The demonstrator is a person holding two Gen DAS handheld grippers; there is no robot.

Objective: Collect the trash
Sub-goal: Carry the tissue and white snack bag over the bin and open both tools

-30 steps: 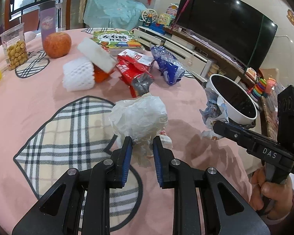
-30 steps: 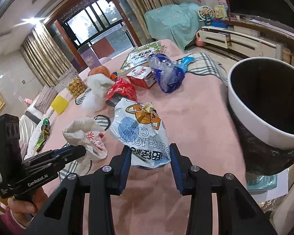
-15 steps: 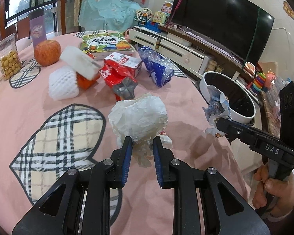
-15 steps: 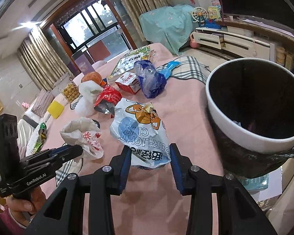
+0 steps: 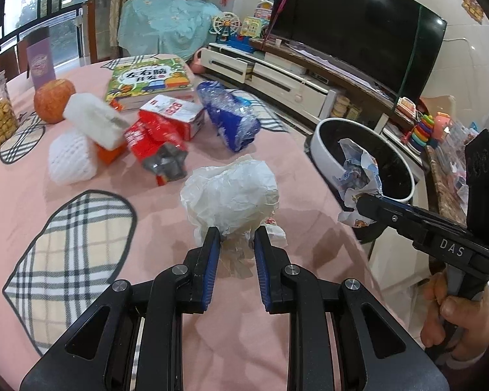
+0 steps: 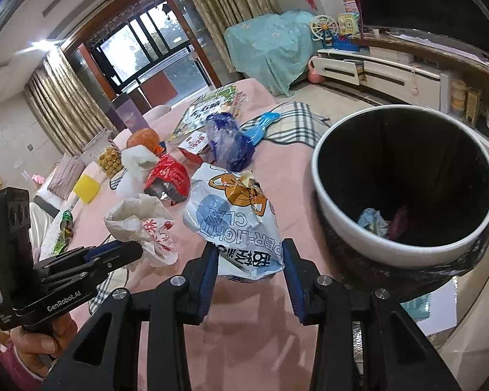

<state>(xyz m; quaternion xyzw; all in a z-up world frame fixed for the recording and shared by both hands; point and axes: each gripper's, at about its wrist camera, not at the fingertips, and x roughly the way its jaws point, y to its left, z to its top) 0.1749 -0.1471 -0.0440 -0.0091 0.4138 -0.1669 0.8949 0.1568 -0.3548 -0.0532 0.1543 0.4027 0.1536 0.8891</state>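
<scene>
The left gripper (image 5: pixel 233 238) is clamped on the lower folds of a crumpled white bag (image 5: pixel 232 195); most of the bag bulges up and forward beyond the fingertips, clear of the pink cloth (image 5: pixel 114 309). The right gripper (image 6: pixel 249 260) is closed on a clay packet (image 6: pixel 241 224), pinched across its lower edge with the printed face standing up past the jaws. Both hands look to be mid-carry, two pieces of trash headed for the bin (image 6: pixel 348 238), which stands just off the table edge to the right of the packet, its mouth open and a few scraps at the bottom. The packet is nearer the rim, so my guess is that it goes first: bring it over the opening, then release; the white bag has farther to travel. Beyond the jaws more litter waits on the cloth: a red wrapper (image 5: pixel 153 143), a blue bag (image 5: pixel 231 120) and white foam nets (image 5: pixel 71 158)
</scene>
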